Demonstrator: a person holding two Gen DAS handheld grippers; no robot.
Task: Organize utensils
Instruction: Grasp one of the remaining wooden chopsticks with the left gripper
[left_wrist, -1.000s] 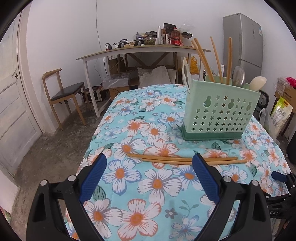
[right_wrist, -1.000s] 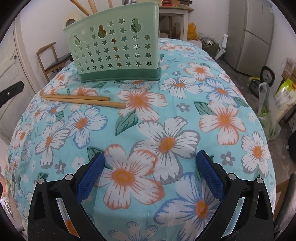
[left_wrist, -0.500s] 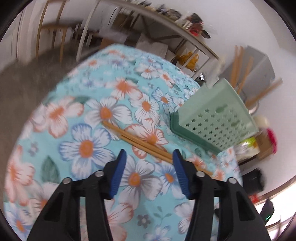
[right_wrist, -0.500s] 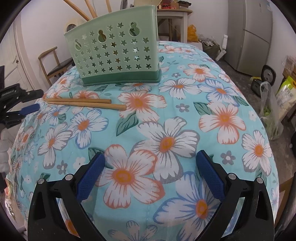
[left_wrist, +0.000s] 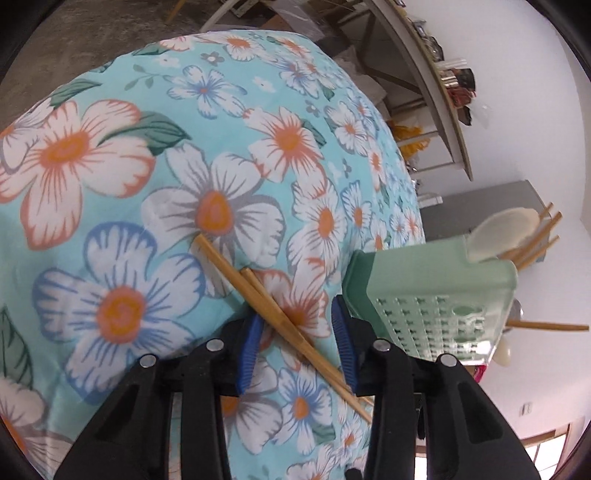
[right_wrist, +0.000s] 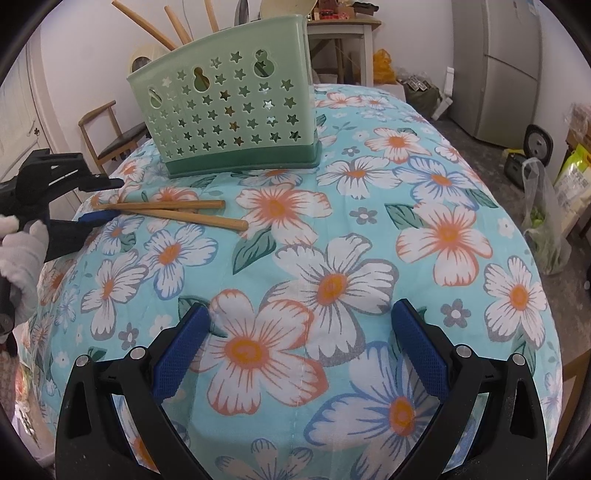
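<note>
Two wooden chopsticks (right_wrist: 170, 211): lying side by side on the floral tablecloth (right_wrist: 332, 236), just in front of the green utensil holder (right_wrist: 236, 107), not touching it. Holder: upright, containing further chopsticks and spoons. Left gripper (left_wrist: 297, 338): blue pads parted, straddling the pair near one end, not yet clamped. Right gripper (right_wrist: 301, 350): jaws wide apart, holding nothing, over the near cloth, well apart from the chopsticks.

No readable text from either of my cameras, no labels or brands on my holder (right_wrist: 236, 107), print on the yellow bag (right_wrist: 574, 177) at right edge too blurred, shelf clutter (left_wrist: 458, 85) upper right illegible
</note>
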